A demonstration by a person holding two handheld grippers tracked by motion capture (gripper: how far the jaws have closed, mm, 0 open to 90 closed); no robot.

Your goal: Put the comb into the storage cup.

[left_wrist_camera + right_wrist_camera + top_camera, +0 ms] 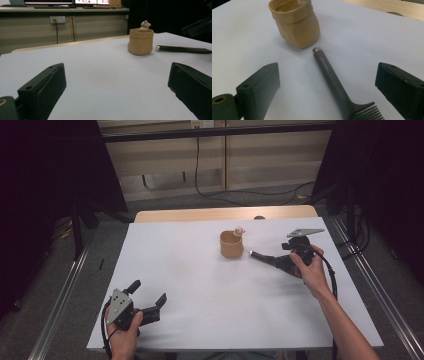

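The right gripper [274,261] hovers low over the white table [200,285], its jaws spread wide with nothing between the pads. In the right gripper view the two black jaws stand far apart at the bottom corners, and a dark grey comb [337,87] lies flat on the table between them, touched by neither. Its teeth sit at the near end, close to the gripper, and its long handle runs away toward a tan pouch [295,23]. The handle's metal-capped tip ends just beside the pouch's base, with a small gap showing. The pouch stands upright, its rim rolled over, and a small pale figure [145,25] pokes above the rim at its far side. From above, the pouch [232,244] sits right of the table's middle, with the comb [261,256] to its right, pointing at it.

The left gripper [147,302] rests near the table's front left corner, well apart from the pouch. Its jaws also stand wide open and hold nothing. A hand [312,270] grips the right gripper's body, cable trailing along the forearm.
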